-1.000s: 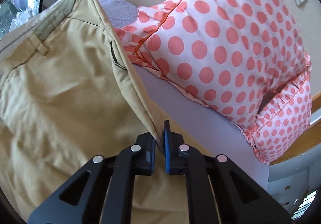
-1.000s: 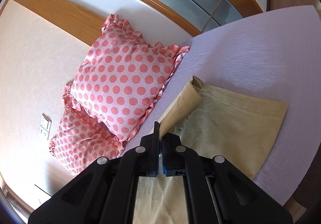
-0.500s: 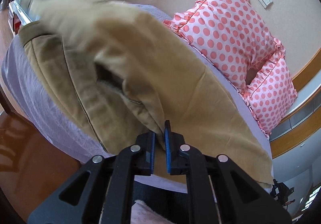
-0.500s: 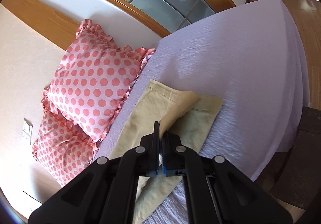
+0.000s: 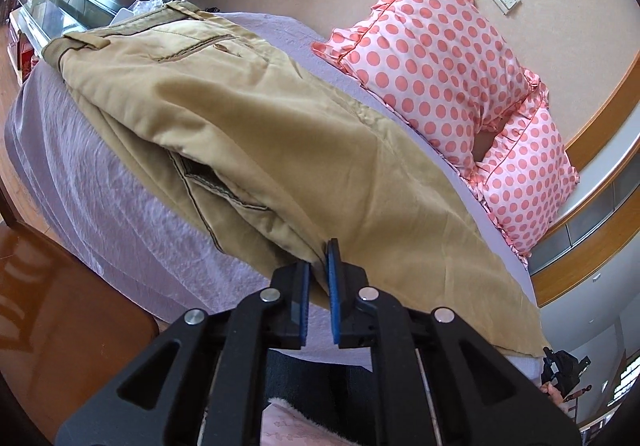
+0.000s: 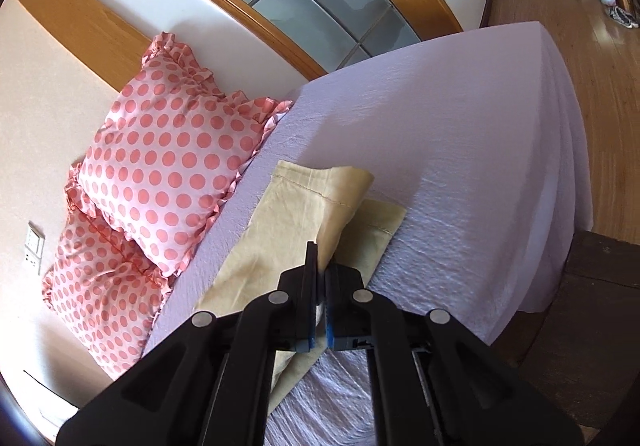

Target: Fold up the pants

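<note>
Tan pants [image 5: 280, 134] lie folded lengthwise on the lilac bed sheet [image 5: 120, 214], waistband at the far left, pockets showing. My left gripper [image 5: 319, 266] is shut on the pants' near edge, around the seat. In the right wrist view the leg end [image 6: 304, 206] of the pants lies on the sheet [image 6: 460, 166], the hem of the upper leg lifted and curled. My right gripper [image 6: 321, 270] is shut on that upper leg's edge.
Two pink polka-dot pillows [image 5: 440, 58] [image 6: 168, 166] lean against the wall at the head of the bed. The bed's near edge drops to a wooden floor [image 6: 600, 106]. A dark wooden piece [image 5: 48, 306] stands by the bed's side. A glass cabinet [image 5: 60, 6] is beyond the waistband.
Both grippers pulled back toward the bed's near edge with the fabric still gripped. The upper half of the pants came over and now lies on the lower half.
</note>
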`<state>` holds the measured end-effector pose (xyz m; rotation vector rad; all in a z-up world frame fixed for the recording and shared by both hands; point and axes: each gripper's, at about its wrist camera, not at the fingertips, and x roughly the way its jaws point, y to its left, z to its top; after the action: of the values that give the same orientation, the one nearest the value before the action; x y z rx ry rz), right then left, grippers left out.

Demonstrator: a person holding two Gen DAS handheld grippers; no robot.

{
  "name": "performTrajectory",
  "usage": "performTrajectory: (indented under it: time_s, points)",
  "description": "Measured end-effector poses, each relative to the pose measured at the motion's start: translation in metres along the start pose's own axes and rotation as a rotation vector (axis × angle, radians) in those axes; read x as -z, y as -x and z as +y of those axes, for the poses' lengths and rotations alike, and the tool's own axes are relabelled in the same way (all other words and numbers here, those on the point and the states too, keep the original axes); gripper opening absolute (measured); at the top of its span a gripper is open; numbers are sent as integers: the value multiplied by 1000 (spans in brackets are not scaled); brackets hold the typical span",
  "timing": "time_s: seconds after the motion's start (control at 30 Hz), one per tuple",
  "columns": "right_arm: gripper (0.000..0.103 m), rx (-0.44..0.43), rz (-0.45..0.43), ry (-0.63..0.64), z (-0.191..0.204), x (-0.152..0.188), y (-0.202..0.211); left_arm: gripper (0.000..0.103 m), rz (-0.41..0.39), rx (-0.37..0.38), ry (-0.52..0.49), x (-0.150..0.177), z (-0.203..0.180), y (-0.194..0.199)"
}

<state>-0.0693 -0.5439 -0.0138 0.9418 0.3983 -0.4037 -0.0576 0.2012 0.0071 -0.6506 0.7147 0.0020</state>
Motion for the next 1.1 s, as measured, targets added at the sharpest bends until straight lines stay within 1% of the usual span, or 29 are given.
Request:
performTrajectory:
  time_s: [0.03, 0.07, 0.1, 0.13, 0.17, 0.23, 0.33, 0.37, 0.4, 0.47, 0.5, 0.53, 0.57, 0.63, 0.77, 0.83, 0.9, 0.97, 1.03, 1.1]
  points:
    - [28, 18, -13, 13, 2, 0, 4, 12, -9, -1, -12, 2, -1, 2]
    - [56, 33, -36, 29, 4, 0, 9, 15, -21, 8, -22, 4, -2, 5]
    - [66, 48, -61, 41, 5, 0, 13, 17, -27, 16, -31, 6, -2, 7]
    - [69, 62, -89, 58, 6, 0, 19, 22, -34, 26, -35, 8, -1, 10]
    - [69, 73, -100, 74, 7, 0, 21, 26, -46, 39, -33, 10, 1, 13]
    - [67, 82, -92, 87, 6, 1, 19, 31, -66, 59, -22, 13, 6, 19]
    - [57, 89, -46, 71, 0, 8, 9, 40, -101, 63, 0, 14, 14, 28]
    - [56, 93, -66, 85, 1, 11, 10, 44, -106, 58, 6, 14, 17, 29]
    - [55, 96, -69, 106, 3, 14, 10, 45, -109, 53, 12, 15, 19, 30]
    - [42, 62, -43, 118, 7, 19, 3, 45, -104, 55, 22, 15, 22, 30]
    - [41, 55, -36, 132, 11, 22, 0, 46, -103, 58, 27, 15, 24, 30]
    - [35, 55, -36, 155, 15, 26, -2, 46, -101, 60, 31, 16, 26, 29]
    - [22, 46, -31, 172, 19, 29, -6, 47, -99, 65, 33, 16, 26, 28]
    - [8, 29, -32, 214, 25, 35, -11, 48, -100, 74, 30, 17, 26, 28]
    - [6, -10, -54, 275, 45, 38, -15, 54, -109, 84, 20, 17, 27, 31]
    - [5, -76, -62, 305, 69, 37, -13, 57, -118, 93, 14, 17, 27, 34]
    - [5, -188, -57, 374, 110, 44, -8, 60, -127, 99, 3, 19, 25, 35]
    - [5, -308, -32, 458, 153, 61, -4, 70, -134, 90, -12, 21, 22, 37]
    - [5, -462, 32, 572, 200, 96, 2, 76, -138, 79, -33, 24, 17, 38]
    - [5, -599, 136, 688, 237, 142, 6, 82, -142, 77, -55, 27, 12, 40]
